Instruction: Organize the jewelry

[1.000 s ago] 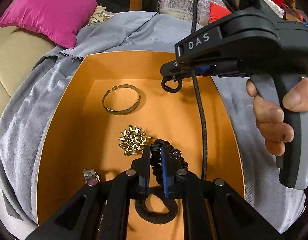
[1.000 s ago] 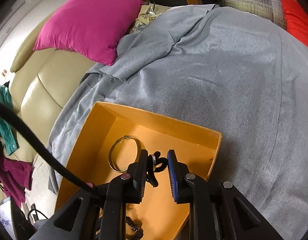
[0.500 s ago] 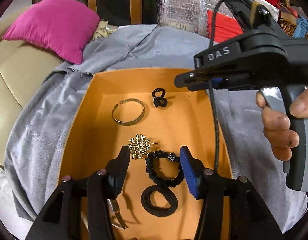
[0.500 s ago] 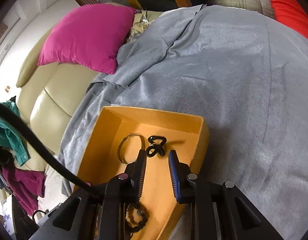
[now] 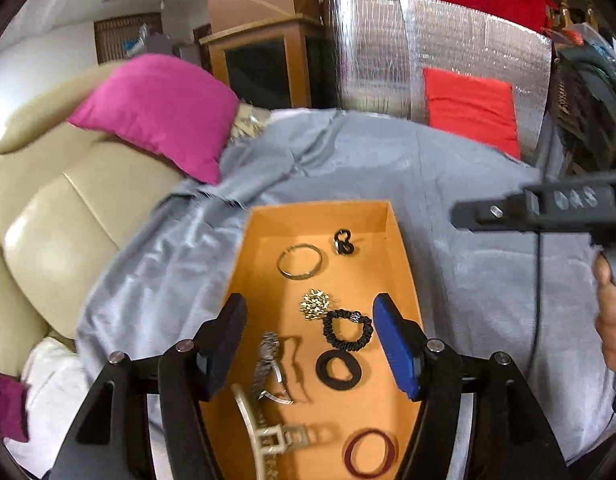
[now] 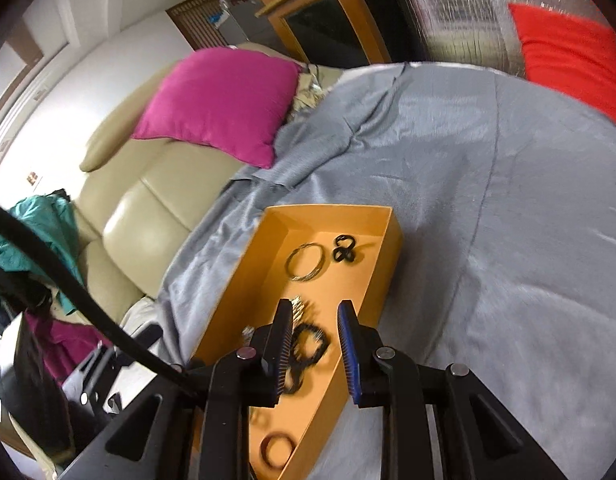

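An orange cardboard tray (image 5: pixel 244 264) with low straight walls is set on a grey woven cloth (image 5: pixel 448 184) draped over a cream leather sofa (image 5: pixel 48 216). Near the tray's far wall a thin metal bangle (image 5: pixel 300 261) and a small black looped piece (image 5: pixel 343 241) are laid side by side. Toward the middle a spiky gold brooch (image 5: pixel 315 305) is seen touching a ruffled black scrunchie (image 5: pixel 347 329), with a flat black band (image 5: pixel 339 369) just behind it. A steel watch (image 5: pixel 268 364), a cream claw clip (image 5: pixel 264 436) and a dark red ring (image 5: pixel 369 453) are placed at the near end. The left gripper (image 5: pixel 310 344) is held wide apart above the tray, empty. The right gripper (image 6: pixel 314 348) is parted more narrowly, nothing clamped between its ribbed pads.
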{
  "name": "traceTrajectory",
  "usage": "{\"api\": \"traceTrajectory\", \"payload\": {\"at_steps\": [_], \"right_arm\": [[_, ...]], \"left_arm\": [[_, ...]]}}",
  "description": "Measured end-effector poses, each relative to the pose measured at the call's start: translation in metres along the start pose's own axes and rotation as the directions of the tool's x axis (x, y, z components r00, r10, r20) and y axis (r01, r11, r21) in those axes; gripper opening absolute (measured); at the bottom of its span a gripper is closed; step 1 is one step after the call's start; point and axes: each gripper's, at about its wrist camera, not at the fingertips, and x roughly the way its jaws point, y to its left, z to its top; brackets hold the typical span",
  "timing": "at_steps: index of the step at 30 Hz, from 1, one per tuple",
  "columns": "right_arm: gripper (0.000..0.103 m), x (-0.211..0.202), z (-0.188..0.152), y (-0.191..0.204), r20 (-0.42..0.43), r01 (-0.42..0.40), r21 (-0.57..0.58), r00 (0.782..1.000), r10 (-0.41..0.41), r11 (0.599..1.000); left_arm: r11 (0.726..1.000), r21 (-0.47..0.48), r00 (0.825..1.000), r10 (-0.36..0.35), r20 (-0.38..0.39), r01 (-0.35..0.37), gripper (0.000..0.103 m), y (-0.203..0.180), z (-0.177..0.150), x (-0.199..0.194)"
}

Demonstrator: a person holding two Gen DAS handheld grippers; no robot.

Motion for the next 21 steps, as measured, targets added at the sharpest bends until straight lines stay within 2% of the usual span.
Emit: {"api": "traceTrajectory", "payload": {"at_steps": [1,3,4,5,7,11,13,17,21], "right_arm": [[0.027,-0.012,-0.007,0.005,0.013,-0.003,-0.004,1.000,0.003,1.000],[0.037,-0.036,-0.021,0.015,0.036,-0.009,-0.014,0.999,0.009,1.000],[0.046,-0.048,-0.030,0.021,0.050,-0.007,-0.022,0.999,0.008,1.000],[0.047,-0.065,-0.041,0.031,0.075,-0.002,-0.040,0.997,0.005,0.999],[0.047,-0.088,-0.058,0.045,0.112,0.009,-0.063,0.994,-0.002,0.998],[0.047,-0.134,-0.095,0.074,0.182,0.042,-0.079,0.983,-0.027,0.996],[0.047,-0.156,-0.120,0.089,0.226,0.096,-0.083,0.971,-0.075,0.992],[0.048,-0.186,-0.157,0.111,0.291,0.185,-0.099,0.945,-0.150,0.978],[0.050,-0.208,-0.184,0.126,0.320,0.214,-0.103,0.932,-0.171,0.971]], "left_arm": [[1.000,0.004,1.000,0.014,0.017,-0.014,0.076,0.000,-0.001,-0.013],[0.999,0.009,0.997,0.042,0.062,-0.042,0.082,0.000,-0.002,-0.039],[0.998,0.014,0.995,0.055,0.088,-0.056,0.083,0.000,-0.004,-0.054],[0.997,0.018,0.991,0.072,0.111,-0.074,0.087,0.000,-0.005,-0.069],[0.993,0.022,0.984,0.108,0.139,-0.112,0.093,-0.001,-0.009,-0.091],[0.981,0.055,0.965,0.174,0.198,-0.188,0.096,-0.005,-0.019,-0.141],[0.972,0.058,0.955,0.209,0.212,-0.226,0.099,-0.005,-0.025,-0.164],[0.970,0.045,0.952,0.223,0.211,-0.237,0.100,0.001,-0.036,-0.194],[0.970,0.028,0.951,0.232,0.205,-0.242,0.100,0.005,-0.046,-0.219]]}}
